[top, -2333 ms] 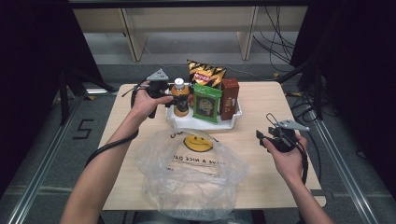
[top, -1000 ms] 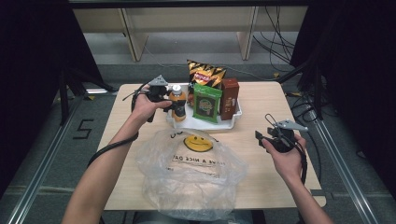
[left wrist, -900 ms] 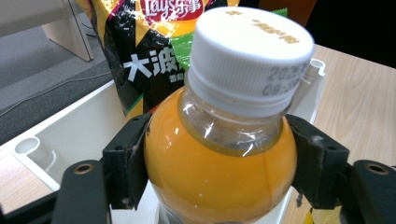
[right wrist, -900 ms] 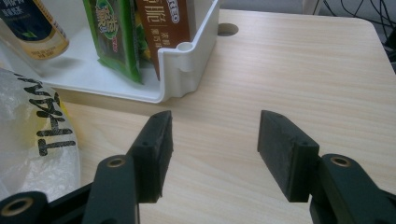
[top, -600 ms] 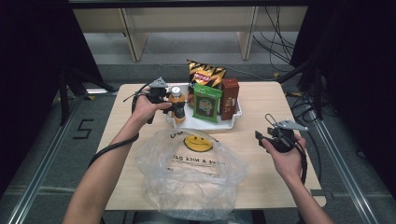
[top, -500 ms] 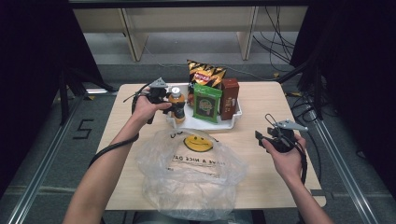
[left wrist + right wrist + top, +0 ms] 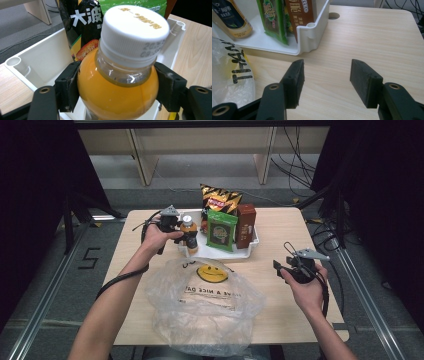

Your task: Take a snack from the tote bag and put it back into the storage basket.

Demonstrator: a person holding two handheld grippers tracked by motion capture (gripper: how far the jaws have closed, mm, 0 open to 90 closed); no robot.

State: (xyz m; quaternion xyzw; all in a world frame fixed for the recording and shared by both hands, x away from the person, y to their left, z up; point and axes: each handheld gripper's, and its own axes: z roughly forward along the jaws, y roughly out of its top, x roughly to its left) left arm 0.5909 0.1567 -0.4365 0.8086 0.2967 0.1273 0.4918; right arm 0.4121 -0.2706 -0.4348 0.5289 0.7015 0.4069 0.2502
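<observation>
An orange juice bottle (image 7: 188, 226) with a white cap (image 7: 133, 27) is at the front left corner of the white tray (image 7: 235, 254). My left gripper (image 7: 187, 239) is shut on it, and the pads (image 7: 71, 85) press both sides of its shoulder just under the cap. From the right gripper view the bottle's lower part (image 7: 230, 17) leans, with its base at the tray floor. My right gripper (image 7: 280, 269) hovers over bare table to the right of the tray. It is open (image 7: 325, 80) with nothing between its pads.
A black chips bag (image 7: 220, 200), a green packet (image 7: 220, 230) and a brown carton (image 7: 246, 225) stand in the tray. A clear plastic bag with a yellow smiley (image 7: 205, 305) lies spread on the near middle of the table. Bare wood (image 7: 372, 37) extends right of the tray.
My left gripper has come in on the bottle from the left, and the bottle has shifted slightly toward the tray's front left corner. The right hand has stayed put.
</observation>
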